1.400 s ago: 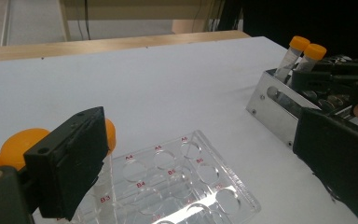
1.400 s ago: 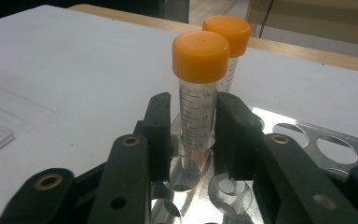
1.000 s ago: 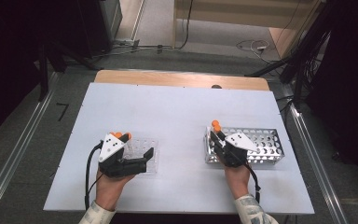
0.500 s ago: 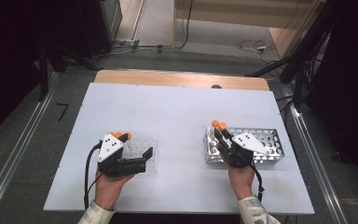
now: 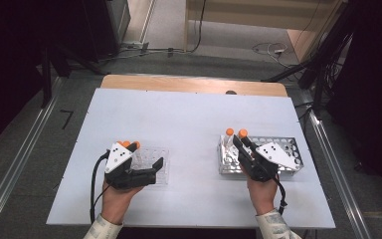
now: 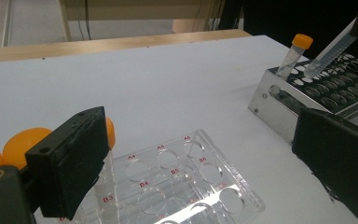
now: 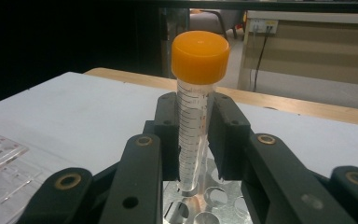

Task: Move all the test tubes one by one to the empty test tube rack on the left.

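At the left of the table point(image 5: 189, 119), the left gripper point(image 5: 151, 167) rests with its jaws spread apart over the clear acrylic rack point(image 6: 182, 182), where orange-capped tubes point(image 5: 129, 145) stand at its near-left corner, probably three. To the right, the right gripper point(image 5: 239, 144) is clamped on an orange-capped tube point(image 7: 196, 121), its tip just above the metal rack point(image 5: 288, 149); a second tube point(image 6: 294, 53) stands there.

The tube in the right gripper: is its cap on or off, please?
On: the orange cap sits atop the tube clamped in the right gripper.
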The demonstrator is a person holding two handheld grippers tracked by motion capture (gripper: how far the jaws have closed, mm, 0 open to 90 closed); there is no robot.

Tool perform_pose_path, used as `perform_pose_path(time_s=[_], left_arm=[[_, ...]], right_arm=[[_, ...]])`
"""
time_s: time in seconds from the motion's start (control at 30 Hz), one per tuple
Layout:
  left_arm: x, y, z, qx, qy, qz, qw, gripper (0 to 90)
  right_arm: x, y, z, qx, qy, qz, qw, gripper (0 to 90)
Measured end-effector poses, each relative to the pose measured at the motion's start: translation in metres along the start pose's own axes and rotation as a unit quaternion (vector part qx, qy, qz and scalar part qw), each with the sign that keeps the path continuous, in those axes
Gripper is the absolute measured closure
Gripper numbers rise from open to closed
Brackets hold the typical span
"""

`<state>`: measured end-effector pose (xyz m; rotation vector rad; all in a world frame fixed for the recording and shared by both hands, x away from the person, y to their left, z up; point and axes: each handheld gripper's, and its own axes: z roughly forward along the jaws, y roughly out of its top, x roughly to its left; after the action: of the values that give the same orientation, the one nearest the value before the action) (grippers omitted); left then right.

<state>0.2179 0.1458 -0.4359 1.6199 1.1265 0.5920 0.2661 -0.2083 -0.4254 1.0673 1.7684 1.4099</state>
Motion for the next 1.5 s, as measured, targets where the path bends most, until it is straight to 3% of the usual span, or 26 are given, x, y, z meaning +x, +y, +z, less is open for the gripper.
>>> perform_pose_path(time_s=[0.5,0.83,1.13,1.5], left_arm=[[-0.001,0.001,-0.001,-0.002,-0.003,0.002,1.0,4.4],[-0.009,0.002,-0.002,-0.006,-0.014,0.013,0.9998,6.2],[-0.023,0.0,0.002,-0.002,-0.032,0.025,0.9992,6.3],[-0.051,-0.002,0.008,0.003,-0.088,0.051,0.9948,16.3]], right_arm=[[0.03,-0.004,-0.004,0.007,0.048,-0.023,0.9986,72.0],[0.057,-0.015,0.0,0.029,0.088,-0.045,0.9947,72.0],[0.078,-0.026,0.005,0.049,0.117,-0.063,0.99,72.0],[0.099,-0.035,0.009,0.07,0.154,-0.083,0.9821,72.0]])
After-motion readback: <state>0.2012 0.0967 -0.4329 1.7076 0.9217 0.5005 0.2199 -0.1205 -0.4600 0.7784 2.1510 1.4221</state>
